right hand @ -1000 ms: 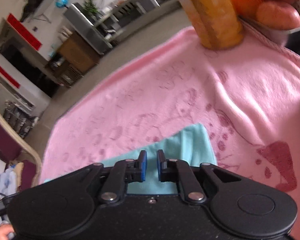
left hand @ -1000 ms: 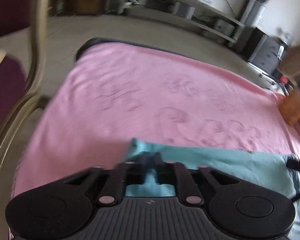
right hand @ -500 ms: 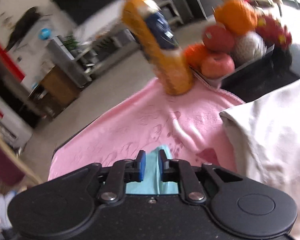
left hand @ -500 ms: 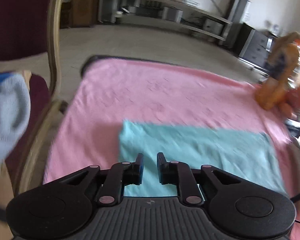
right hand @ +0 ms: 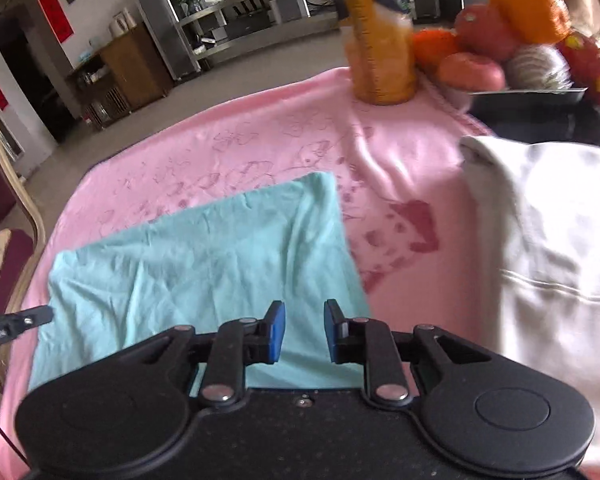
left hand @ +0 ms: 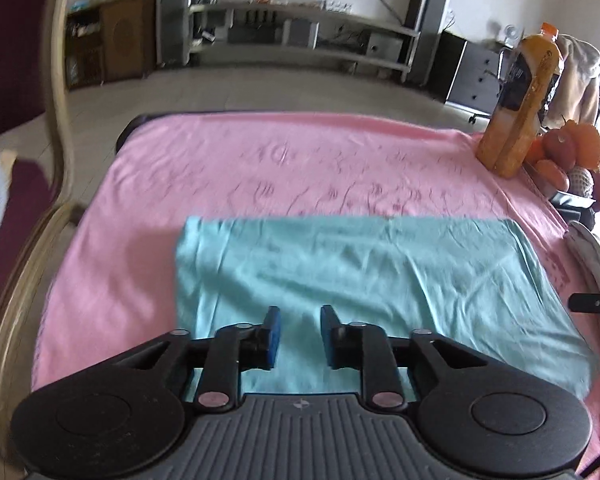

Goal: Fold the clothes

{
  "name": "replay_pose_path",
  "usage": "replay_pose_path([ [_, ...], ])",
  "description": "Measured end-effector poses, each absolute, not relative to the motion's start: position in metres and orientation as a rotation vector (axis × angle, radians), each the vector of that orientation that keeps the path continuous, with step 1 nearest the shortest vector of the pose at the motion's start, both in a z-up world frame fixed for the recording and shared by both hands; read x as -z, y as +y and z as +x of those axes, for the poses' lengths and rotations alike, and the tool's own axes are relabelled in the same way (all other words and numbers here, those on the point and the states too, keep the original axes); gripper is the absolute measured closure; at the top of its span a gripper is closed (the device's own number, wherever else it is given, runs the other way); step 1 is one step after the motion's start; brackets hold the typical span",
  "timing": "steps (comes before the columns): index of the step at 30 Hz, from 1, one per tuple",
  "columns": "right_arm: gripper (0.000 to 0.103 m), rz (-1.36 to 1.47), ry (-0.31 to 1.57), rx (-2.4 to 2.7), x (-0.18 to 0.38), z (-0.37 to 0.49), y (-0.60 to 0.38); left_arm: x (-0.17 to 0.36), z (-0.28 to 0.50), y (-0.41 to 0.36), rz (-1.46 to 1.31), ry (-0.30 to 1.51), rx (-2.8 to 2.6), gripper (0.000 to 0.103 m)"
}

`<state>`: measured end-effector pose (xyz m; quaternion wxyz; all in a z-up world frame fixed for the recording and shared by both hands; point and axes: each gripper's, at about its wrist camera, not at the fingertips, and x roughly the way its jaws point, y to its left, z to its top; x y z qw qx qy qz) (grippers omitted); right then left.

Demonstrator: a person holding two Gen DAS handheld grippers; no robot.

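Two grippers, both with fingers parted and gripping nothing. Your left gripper and right gripper hover over the near edge of the teal rectangular cloth, which lies flat on the pink patterned blanket. Its long axis runs side to side across you, so each gripper sits nearest its own end, left towards the left short edge, right towards the right. A second ago your left fingers were pinched on the teal fabric; now they've let go and both grippers have pulled back and up. A white crumpled garment waits at your right.

Right gripper parted, empty, above teal cloth on pink blanket
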<state>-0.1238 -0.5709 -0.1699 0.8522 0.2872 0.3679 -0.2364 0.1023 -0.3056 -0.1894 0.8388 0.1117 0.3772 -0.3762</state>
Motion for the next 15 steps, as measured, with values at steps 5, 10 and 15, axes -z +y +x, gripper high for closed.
replay_pose_path([
  [5,0.081,0.806,0.762,0.394,0.193,-0.099,-0.584,0.201,0.119,-0.312,0.236,0.807,0.787,0.080],
  [10,0.082,0.889,0.758,0.365,0.207,-0.092,-0.589,0.207,0.129,-0.311,0.287,0.880,0.725,0.077],
  [15,0.100,0.869,0.778,0.523,0.201,-0.113,-0.599,0.205,0.131,-0.298,0.341,0.963,0.661,0.077],
])
